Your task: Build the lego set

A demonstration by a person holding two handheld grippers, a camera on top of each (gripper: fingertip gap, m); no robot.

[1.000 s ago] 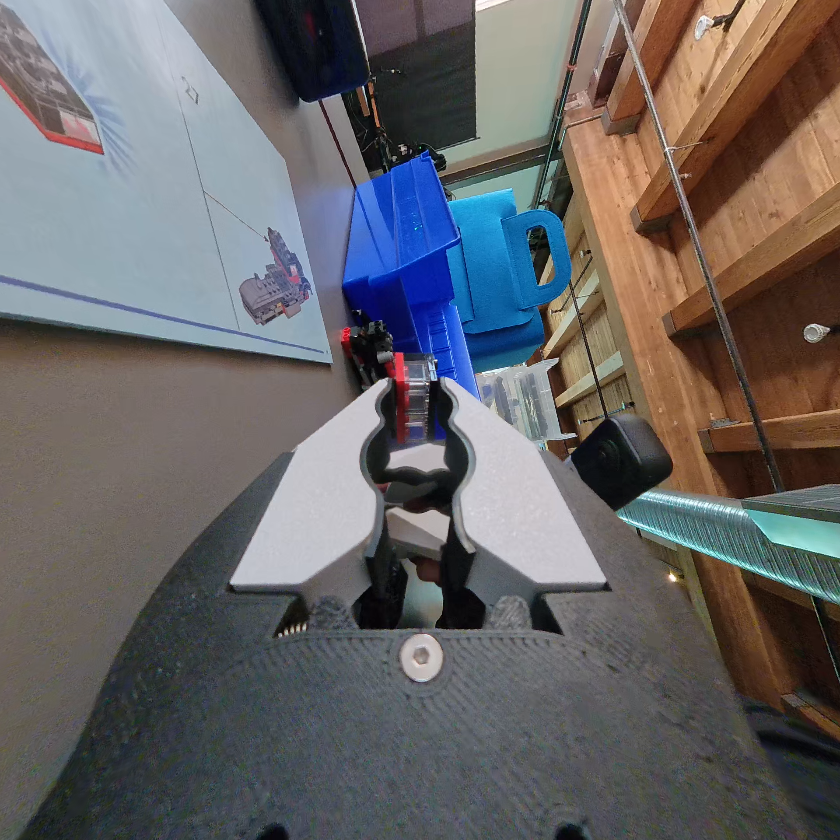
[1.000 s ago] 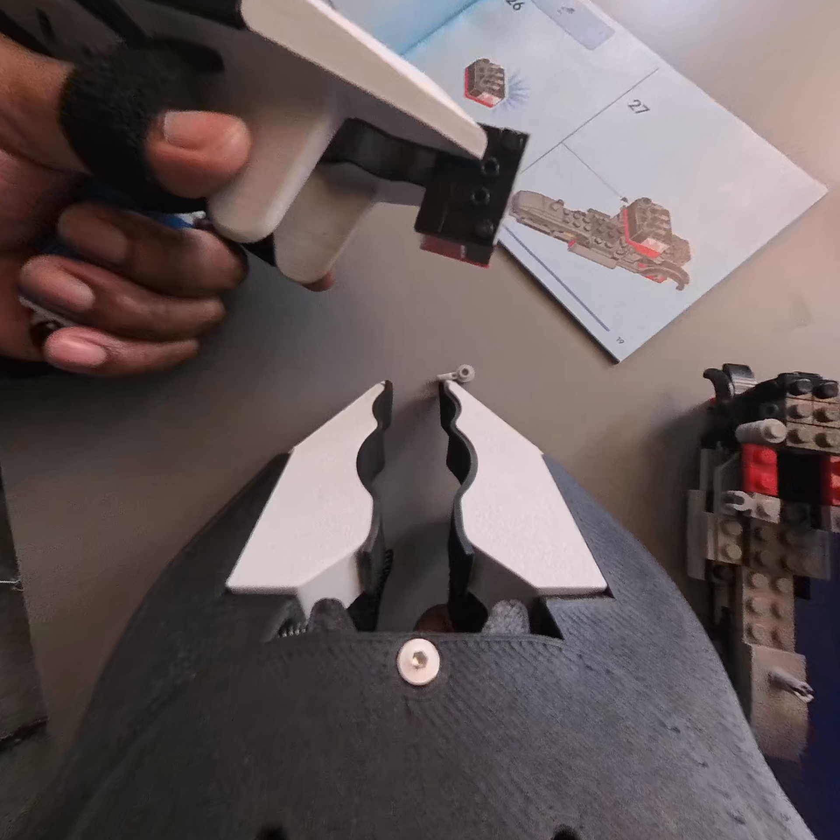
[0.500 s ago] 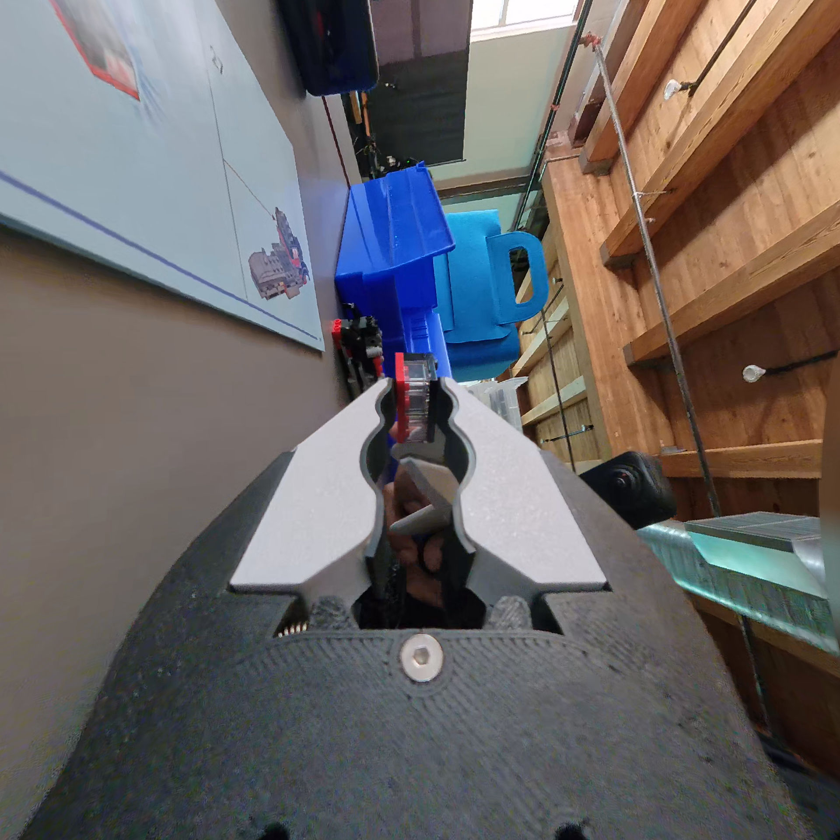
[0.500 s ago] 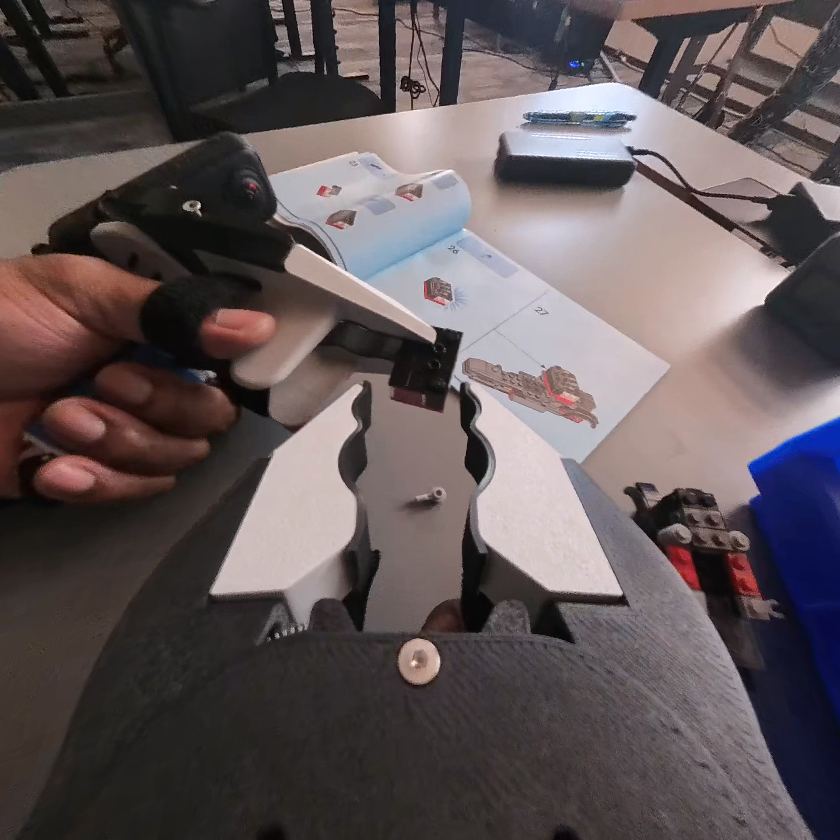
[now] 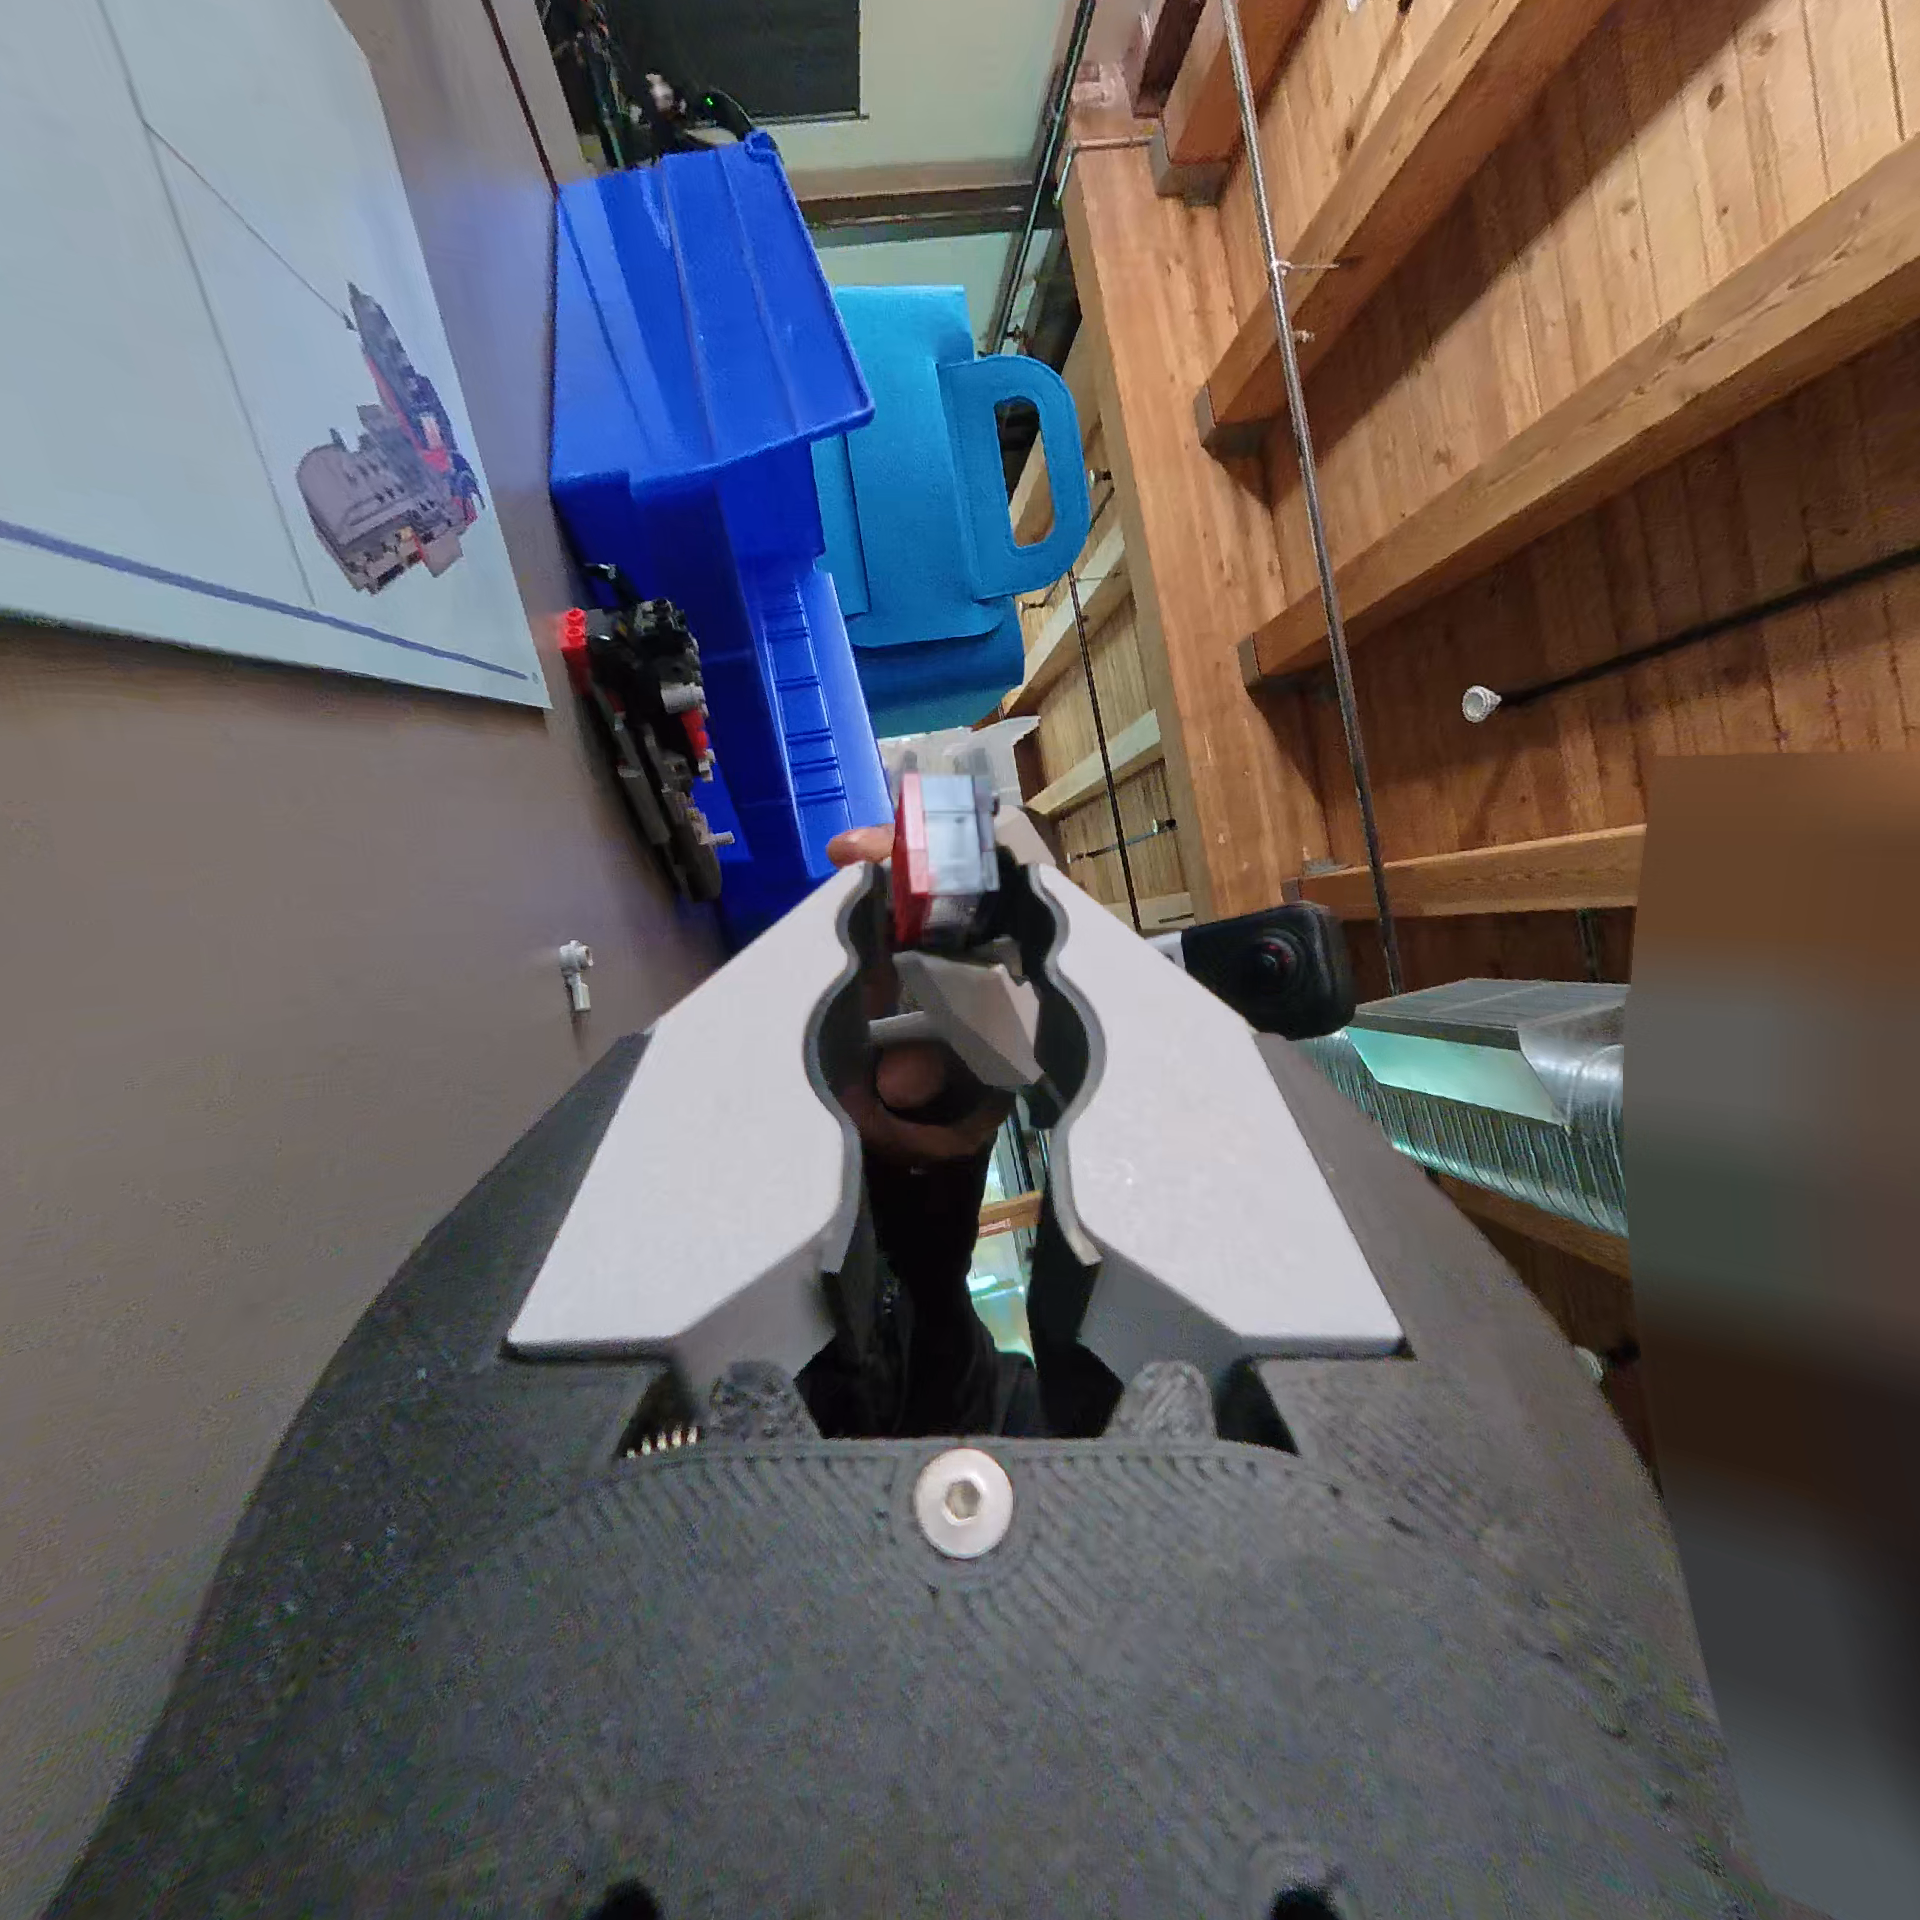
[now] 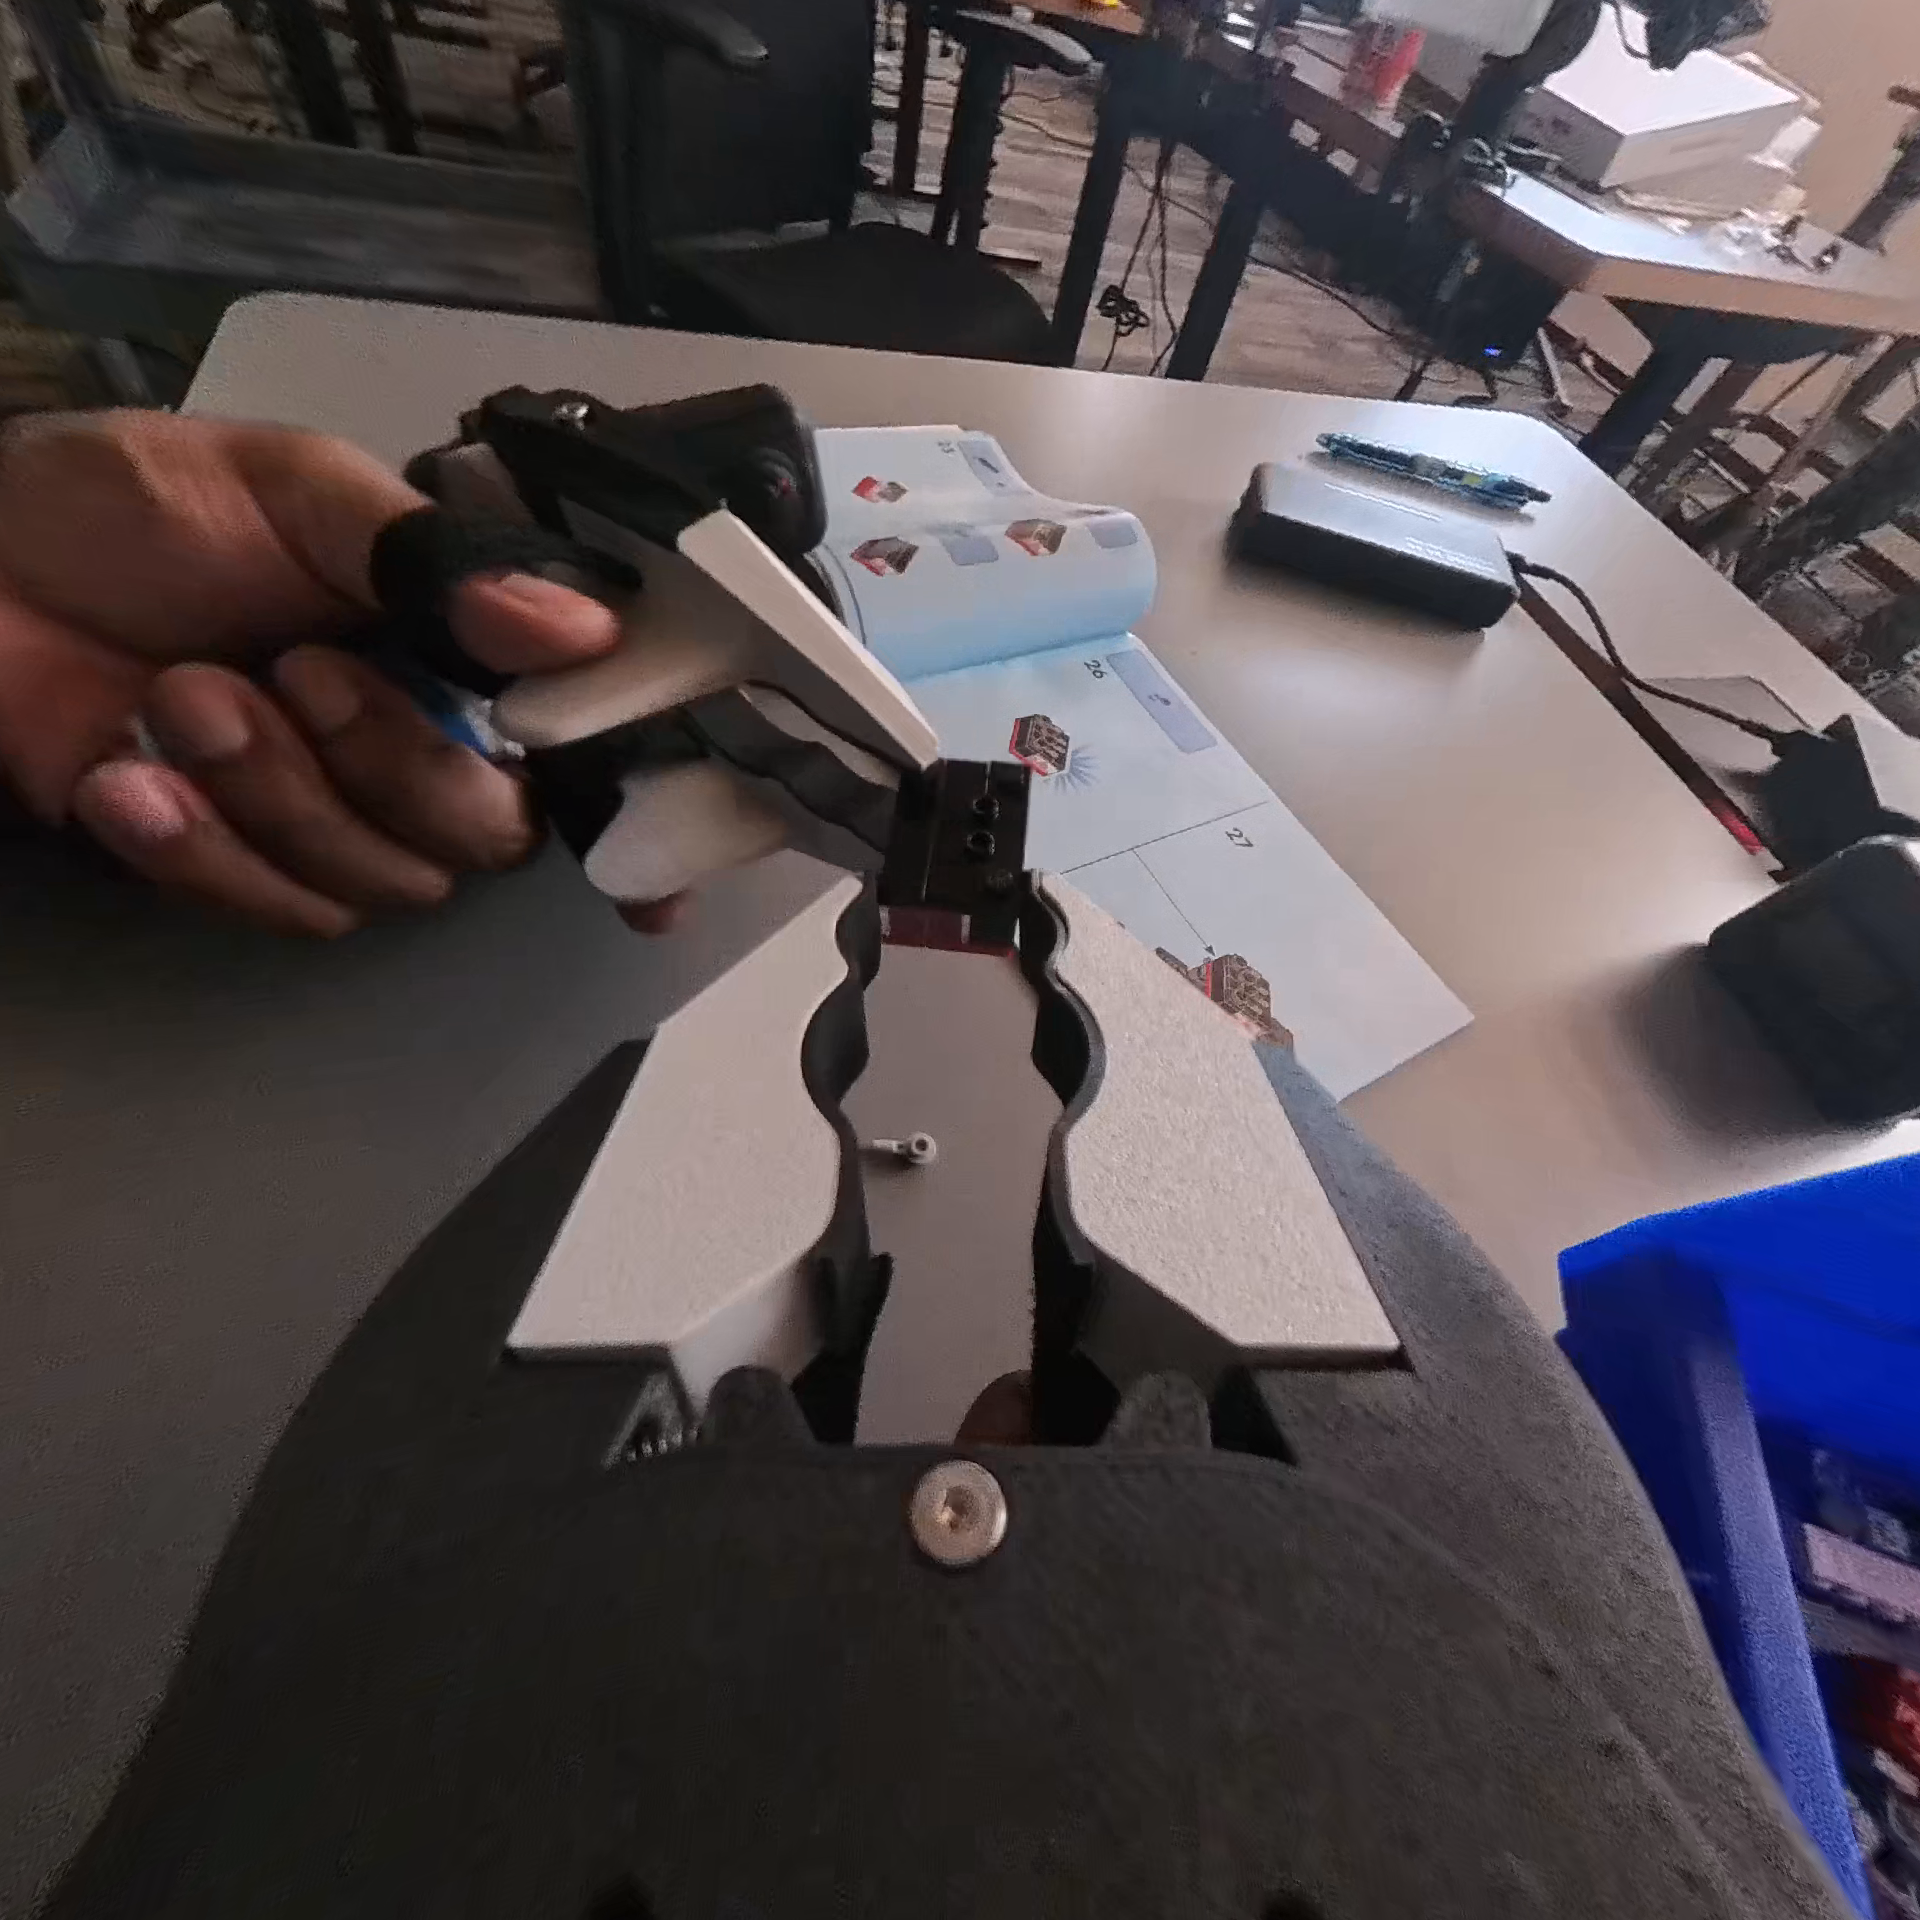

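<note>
A small lego block, black on top with a red plate under it (image 6: 961,831), is held above the grey table (image 6: 312,1091). My left gripper (image 5: 948,883) is shut on it; its red and grey sides (image 5: 935,857) show between the tips. In the right wrist view a hand holds the left gripper (image 6: 914,790) at left. My right gripper (image 6: 951,904) has closed from below, its tips against both sides of the block. A partly built grey, black and red model (image 5: 649,727) lies by the blue bin.
An open instruction booklet (image 6: 1143,810) lies behind the block. A tiny grey peg (image 6: 909,1146) lies on the table under my right gripper. A blue bin (image 6: 1745,1351) stands at right. A black power bank (image 6: 1371,561) and a pen (image 6: 1434,473) lie at the back. The grippers are tip to tip, or close to it.
My right gripper rose from above the peg to the block and narrowed around it. The left gripper kept hold of the block and its fingers stand slightly wider.
</note>
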